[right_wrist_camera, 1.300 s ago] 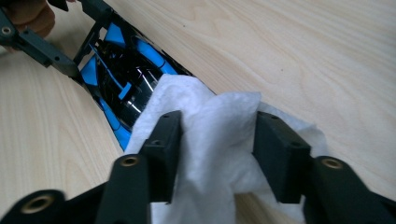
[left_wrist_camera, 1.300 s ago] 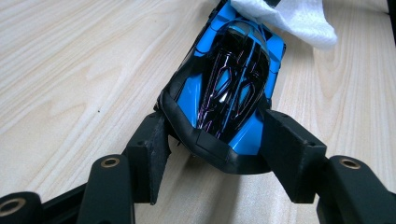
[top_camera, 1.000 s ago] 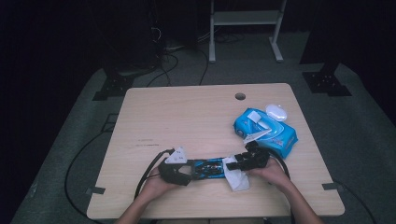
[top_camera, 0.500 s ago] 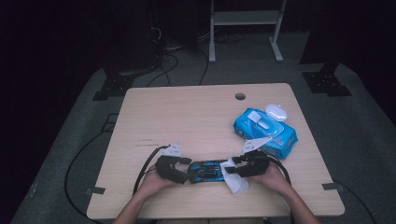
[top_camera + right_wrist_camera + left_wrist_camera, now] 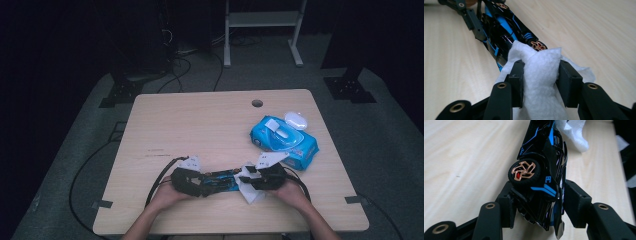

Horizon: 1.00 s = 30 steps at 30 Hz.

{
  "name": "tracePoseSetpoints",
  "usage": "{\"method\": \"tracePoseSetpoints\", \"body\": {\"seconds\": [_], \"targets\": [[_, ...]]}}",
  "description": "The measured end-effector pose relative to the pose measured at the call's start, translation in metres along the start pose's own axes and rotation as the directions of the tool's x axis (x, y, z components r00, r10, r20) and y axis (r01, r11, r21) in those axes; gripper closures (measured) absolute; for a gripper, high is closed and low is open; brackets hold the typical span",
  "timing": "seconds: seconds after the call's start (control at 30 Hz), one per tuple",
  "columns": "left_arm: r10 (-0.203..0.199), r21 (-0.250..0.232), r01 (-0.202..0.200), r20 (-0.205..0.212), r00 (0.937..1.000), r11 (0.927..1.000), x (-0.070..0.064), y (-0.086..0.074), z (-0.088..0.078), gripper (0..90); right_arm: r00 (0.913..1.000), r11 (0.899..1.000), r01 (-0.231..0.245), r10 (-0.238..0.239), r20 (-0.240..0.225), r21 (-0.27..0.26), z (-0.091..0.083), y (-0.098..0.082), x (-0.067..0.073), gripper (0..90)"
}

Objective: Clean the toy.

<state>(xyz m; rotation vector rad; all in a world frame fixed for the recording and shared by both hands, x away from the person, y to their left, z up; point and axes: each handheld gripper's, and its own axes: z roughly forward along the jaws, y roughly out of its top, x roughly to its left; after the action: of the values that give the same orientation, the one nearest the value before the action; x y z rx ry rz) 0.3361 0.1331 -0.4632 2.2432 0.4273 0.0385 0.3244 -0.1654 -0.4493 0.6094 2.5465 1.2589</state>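
Observation:
A black and blue toy car (image 5: 220,180) with gold wheels lies near the table's front edge, between my two grippers. My left gripper (image 5: 539,202) is shut on the rear end of the toy car (image 5: 541,170); its jaws have just been closing, and both pads press the car's sides. My right gripper (image 5: 540,80) is shut on a bunched white wipe (image 5: 541,75), its jaws having just been closing on it. The wipe rests against the other end of the toy car (image 5: 506,32). In the high view the left gripper (image 5: 200,182) and right gripper (image 5: 250,180) face each other over the wipe (image 5: 252,194).
A blue pack of wipes (image 5: 285,140) with its flap up lies at the table's right side, a white lid-like object (image 5: 296,120) just behind it. A cable hole (image 5: 257,103) sits near the far edge of the wooden table (image 5: 200,125). Cables trail from both grippers.
The right gripper with the wipe has shifted slightly against the car's end. The left gripper stays in place on the car.

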Motion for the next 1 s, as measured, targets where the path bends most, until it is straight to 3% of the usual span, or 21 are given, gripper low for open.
{"method": "tracePoseSetpoints", "body": {"seconds": [0.17, 0.33, 0.47, 0.57, 0.73, 0.9, 1.0], "targets": [[0.046, 0.02, -0.044, -0.088, 0.9951, 0.9988, -0.001, 0.0, -0.002, 50.4, 0.9988, 1.0, 0.002, -0.002, 0.05, 0.005, 0.008, 0.006, -0.001, 57.9], [0.075, 0.028, -0.073, -0.086, 0.9934, 0.9969, -0.005, 0.0, -0.004, 52.5, 0.9985, 1.0, -0.029, 0.029, 0.047, 0.007, 0.008, 0.007, -0.002, 55.3], [0.075, -0.006, -0.076, -0.071, 0.9946, 0.9971, -0.008, 0.0, -0.009, 53.8, 0.9976, 0.999, -0.041, 0.041, 0.055, -0.005, -0.001, 0.005, 0.001, 55.5], [0.054, -0.031, -0.057, -0.071, 0.996, 0.9979, -0.007, 0.0, -0.014, 54.4, 0.9966, 0.999, -0.045, 0.046, 0.068, -0.017, -0.009, 0.004, 0.002, 63.3], [0.023, -0.055, -0.025, -0.046, 0.9987, 0.9982, -0.004, -0.001, -0.014, 55.9, 0.9929, 0.993, -0.07, 0.078, 0.09, -0.094, -0.018, 0.013, 0.002, 74.0], [0.049, -0.056, -0.052, -0.048, 0.9976, 0.9971, -0.006, 0.0, -0.012, 57.4, 0.9928, 0.987, -0.047, 0.062, 0.102, -0.151, -0.003, 0.038, 0.015, 79.0], [0.041, -0.059, -0.044, -0.05, 0.9979, 0.9973, -0.006, 0.0, -0.013, 57.4, 0.9892, 0.99, -0.01, 0.03, 0.143, -0.141, 0.012, 0.045, 0.021, 79.3]]}}
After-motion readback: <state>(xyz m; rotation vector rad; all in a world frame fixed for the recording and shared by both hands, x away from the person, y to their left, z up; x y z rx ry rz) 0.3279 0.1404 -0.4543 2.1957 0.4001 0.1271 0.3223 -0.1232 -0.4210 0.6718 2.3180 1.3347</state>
